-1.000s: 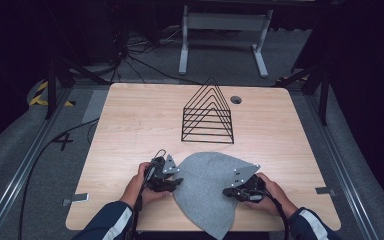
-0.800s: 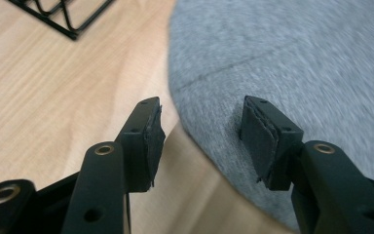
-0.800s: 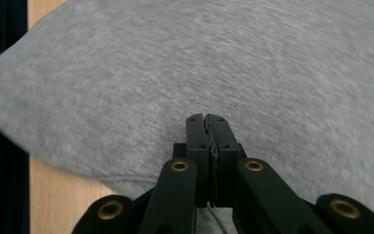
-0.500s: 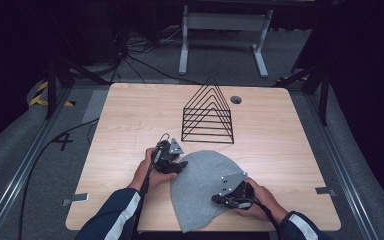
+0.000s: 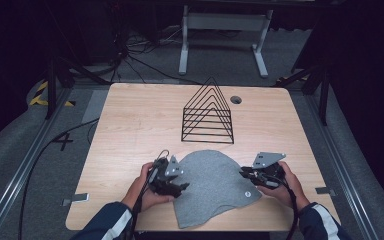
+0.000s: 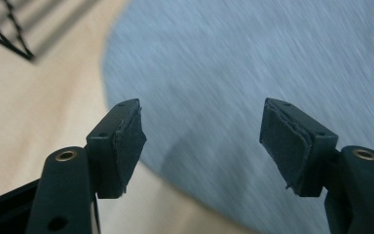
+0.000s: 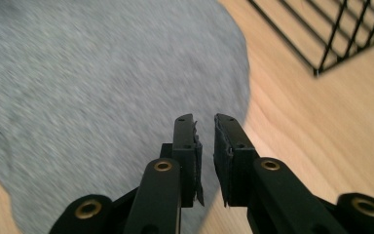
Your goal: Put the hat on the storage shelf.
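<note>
High view: since the earlier frames the grey cloth (image 5: 212, 186) has spread flatter, and both grippers have drawn back to its edges. It lies on the wooden table (image 5: 130, 125), nearer the person than the black wire rack (image 5: 208, 112); dark floor and cables lie beyond.

Left gripper view: the left gripper (image 6: 202, 131) has just been opening, spread, with nothing pinched, cloth under it.

Right gripper view: the right gripper (image 7: 204, 129) has just parted slightly, empty, at the cloth's rack-side edge.

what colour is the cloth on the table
Plain heathered grey cloth, clearest in the right gripper view.
</note>
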Available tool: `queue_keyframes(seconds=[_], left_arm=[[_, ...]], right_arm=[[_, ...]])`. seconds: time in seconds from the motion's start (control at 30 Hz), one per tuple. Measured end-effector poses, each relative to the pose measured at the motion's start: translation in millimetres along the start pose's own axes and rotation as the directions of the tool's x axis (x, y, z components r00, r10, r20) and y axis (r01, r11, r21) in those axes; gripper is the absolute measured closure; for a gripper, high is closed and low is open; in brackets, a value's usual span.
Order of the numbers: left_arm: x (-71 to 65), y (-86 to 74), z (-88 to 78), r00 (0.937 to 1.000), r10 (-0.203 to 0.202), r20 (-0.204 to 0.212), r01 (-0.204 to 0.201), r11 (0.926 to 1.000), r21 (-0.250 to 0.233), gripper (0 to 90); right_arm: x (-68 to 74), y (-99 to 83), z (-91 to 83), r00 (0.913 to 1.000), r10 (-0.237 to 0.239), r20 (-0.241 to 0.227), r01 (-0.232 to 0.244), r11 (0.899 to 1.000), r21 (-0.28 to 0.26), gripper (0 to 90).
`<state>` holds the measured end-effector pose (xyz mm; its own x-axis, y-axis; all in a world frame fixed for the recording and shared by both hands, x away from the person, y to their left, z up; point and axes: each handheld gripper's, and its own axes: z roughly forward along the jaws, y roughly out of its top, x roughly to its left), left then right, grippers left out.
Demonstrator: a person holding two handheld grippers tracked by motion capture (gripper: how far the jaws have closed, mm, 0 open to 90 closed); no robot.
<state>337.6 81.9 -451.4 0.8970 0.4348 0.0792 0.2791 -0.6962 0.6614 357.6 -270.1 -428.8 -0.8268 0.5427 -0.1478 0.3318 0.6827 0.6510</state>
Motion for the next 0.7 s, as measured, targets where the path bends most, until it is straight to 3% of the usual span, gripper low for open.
queue_keyframes(seconds=[0.07,0.13,0.2,0.3,0.43,0.47,0.5,0.53,0.57,0.67,0.7], left_arm=[[-3.2,-9.3,-0.4,0.9998,-0.017,0.009,0.017,0.9995,0.026,31.9],[-3.3,-15.5,-0.1,0.9997,-0.023,-0.008,0.023,0.9984,0.052,31.0],[1.4,-18.7,-1.1,0.9985,-0.051,-0.017,0.052,0.998,0.037,29.4],[5.3,-20.0,-2.4,0.9979,-0.045,-0.046,0.047,0.9979,0.045,27.7],[22.2,-22.6,-4.2,0.9936,-0.072,-0.087,0.076,0.9962,0.041,28.2],[31.6,-22.8,-4.6,0.9906,-0.108,-0.085,0.11,0.9936,0.024,29.9],[37.9,-22.8,-4.8,0.9867,-0.14,-0.082,0.141,0.9899,0.01,30.4],[37.9,-22.8,-4.8,0.9867,-0.14,-0.082,0.141,0.9899,0.01,29.9],[45.6,-21.7,-4.2,0.9839,-0.166,-0.066,0.166,0.9861,-0.004,29.9],[58.3,-16.0,-0.7,0.9785,-0.202,-0.044,0.201,0.9794,-0.013,28.3],[65.6,-11.7,4.5,0.9763,-0.215,-0.029,0.214,0.9767,-0.005,25.7]], right_arm=[[-0.2,-4.1,3.8,0.9999,-0.008,-0.007,0.008,1.0,0.03,79.8],[2.5,-6.1,9.1,0.9995,-0.019,-0.025,0.02,0.998,0.062,79.8],[5.7,-6.3,12.5,0.9988,-0.02,-0.045,0.023,0.997,0.08,79.3],[10.6,-7.1,15.7,0.9978,-0.017,-0.065,0.023,0.996,0.081,79.2],[21.5,-5.6,14.7,0.9939,-0.024,-0.108,0.033,0.996,0.082,75.9],[23.7,-5.0,14.6,0.9924,-0.029,-0.12,0.039,0.996,0.081,73.5],[26.4,-2.8,15.3,0.9927,-0.039,-0.114,0.049,0.995,0.083,68.6],[26.4,-2.8,15.3,0.9927,-0.039,-0.114,0.049,0.995,0.083,68.6],[27.0,-0.6,15.5,0.993,-0.039,-0.111,0.049,0.995,0.084,65.6],[21.2,8.8,16.8,0.9978,0.001,-0.066,0.002,0.999,0.049,51.2],[12.7,16.7,20.3,0.9988,0.044,-0.024,-0.043,0.999,0.027,45.5]])
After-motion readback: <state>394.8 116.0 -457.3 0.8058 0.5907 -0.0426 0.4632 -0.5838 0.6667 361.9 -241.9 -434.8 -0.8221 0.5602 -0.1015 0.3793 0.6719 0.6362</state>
